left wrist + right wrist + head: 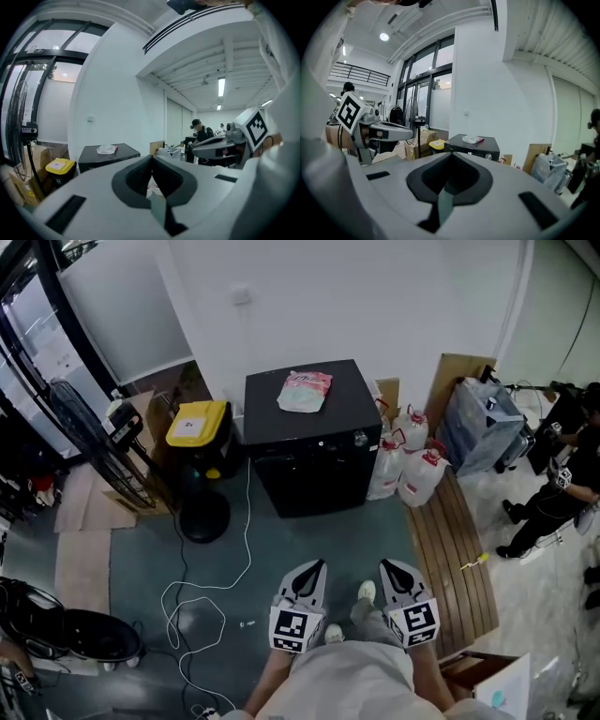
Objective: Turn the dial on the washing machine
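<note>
The black washing machine (309, 442) stands against the white wall, with a pink and white bag (305, 390) lying on its lid. Its dial (360, 438) shows as a small bright knob at the right of the front panel, and again as the dial (488, 156) in the right gripper view. Both grippers are held close to the person's body, far short of the machine. The left gripper (314, 566) is shut and holds nothing. The right gripper (391, 565) is also shut and holds nothing. The machine (108, 157) appears small and distant past the left jaws.
A yellow-lidded bin (197, 423) and a black round stand base (204, 517) sit left of the machine. White jugs (405, 460) stand to its right, beside a wooden slat board (457, 554). A white cable (202, 601) loops over the floor. A person (562, 488) stands far right.
</note>
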`<state>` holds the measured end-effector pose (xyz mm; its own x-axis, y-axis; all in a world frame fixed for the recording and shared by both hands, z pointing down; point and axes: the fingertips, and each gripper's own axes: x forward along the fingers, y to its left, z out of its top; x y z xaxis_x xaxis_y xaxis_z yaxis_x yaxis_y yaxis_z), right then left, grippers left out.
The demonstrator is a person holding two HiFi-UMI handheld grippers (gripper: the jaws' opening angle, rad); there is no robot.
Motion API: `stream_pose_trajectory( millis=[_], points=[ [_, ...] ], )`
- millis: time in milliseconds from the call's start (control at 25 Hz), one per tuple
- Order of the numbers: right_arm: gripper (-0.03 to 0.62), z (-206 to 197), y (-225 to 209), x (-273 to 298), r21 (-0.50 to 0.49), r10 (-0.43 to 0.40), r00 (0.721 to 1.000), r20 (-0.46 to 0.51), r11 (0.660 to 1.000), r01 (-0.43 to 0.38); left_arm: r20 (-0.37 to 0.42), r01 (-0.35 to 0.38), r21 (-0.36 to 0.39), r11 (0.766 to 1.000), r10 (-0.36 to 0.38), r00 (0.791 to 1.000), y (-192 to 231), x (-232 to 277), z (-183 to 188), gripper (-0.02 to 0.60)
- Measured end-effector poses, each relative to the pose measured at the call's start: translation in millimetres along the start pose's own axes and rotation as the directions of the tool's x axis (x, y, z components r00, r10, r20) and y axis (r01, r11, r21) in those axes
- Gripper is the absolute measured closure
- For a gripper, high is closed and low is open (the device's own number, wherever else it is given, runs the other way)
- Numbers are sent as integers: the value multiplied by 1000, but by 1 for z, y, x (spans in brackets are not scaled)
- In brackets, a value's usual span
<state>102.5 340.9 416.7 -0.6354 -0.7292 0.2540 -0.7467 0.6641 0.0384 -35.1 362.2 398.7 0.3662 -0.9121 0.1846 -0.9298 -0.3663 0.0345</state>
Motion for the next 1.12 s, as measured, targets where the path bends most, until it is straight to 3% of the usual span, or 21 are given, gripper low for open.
stream_pose_trajectory(
  millis=[360,1120],
  points=[
    [587,-3,-32,44,25,22,1000,3,999,-22,-22,-29,-17,999,28,999,21,41,-4,569],
    [588,17,-167,173,41,146,989,10,988,-147,-61,-148,-19,989,147,987,66,202,23,569]
  ],
)
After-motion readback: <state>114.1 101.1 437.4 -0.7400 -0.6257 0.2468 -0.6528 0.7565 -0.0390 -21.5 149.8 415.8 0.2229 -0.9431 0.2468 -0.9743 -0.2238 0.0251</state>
